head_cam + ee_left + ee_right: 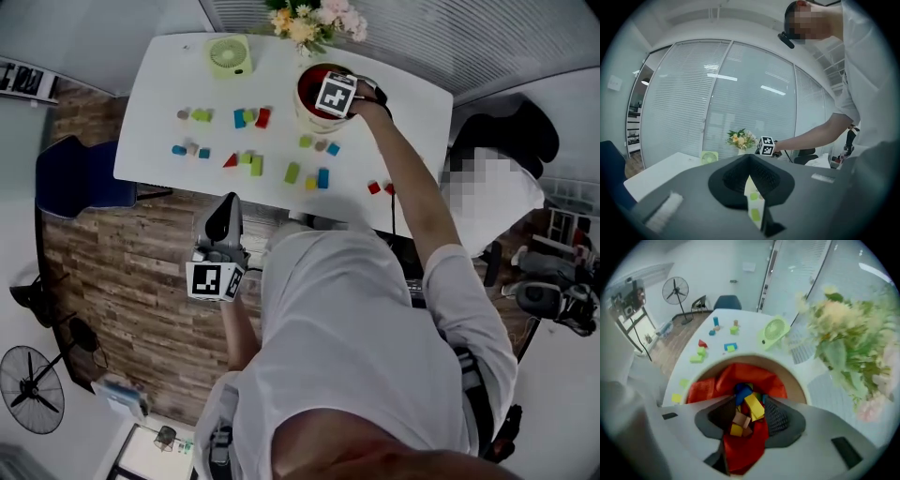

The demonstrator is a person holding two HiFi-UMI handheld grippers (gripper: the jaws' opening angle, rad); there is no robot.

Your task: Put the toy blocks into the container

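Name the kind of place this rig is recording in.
Probably an office or meeting room: glass partition walls with slatted blinds, a white table with a blue chair beside it, and a standing fan on wood-look flooring.

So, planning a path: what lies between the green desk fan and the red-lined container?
Only bare white tabletop separates fan and container, in head view.
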